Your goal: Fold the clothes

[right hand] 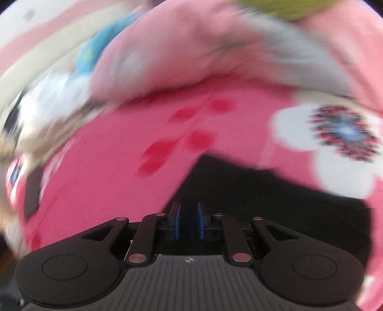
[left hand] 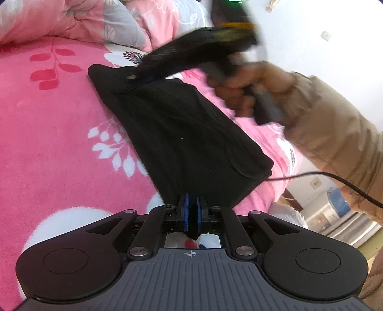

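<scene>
Bottom centre of the left wrist view, the left gripper [left hand: 192, 216] has its blue pads pinched tight on the near edge of the black garment [left hand: 182, 134]; a dark fold of cloth sits squeezed between them, prob. to pin that end so the fabric stays taut while the other hand works. From there the garment runs up & left across the middle of the frame, already doubled into a long narrow strip w/ a rounded fold at its lower-right corner, lying flat on the pink blanket [left hand: 52, 134]. At its far end, upper centre, the right gripper [left hand: 134, 77] comes in blurred from the upper right, tips right at the cloth's far corner, held by a hand [left hand: 241, 91] in a tan sleeve [left hand: 335, 134]. In the right wrist view, bottom centre, its pads stand a little apart w/ only dark showing in the gap; jaws not gripping anything, so it looks freed to re-grab or smooth. Beyond, upper part of both frames, a bunched quilt [left hand: 79, 19] lies well past the work area.
</scene>
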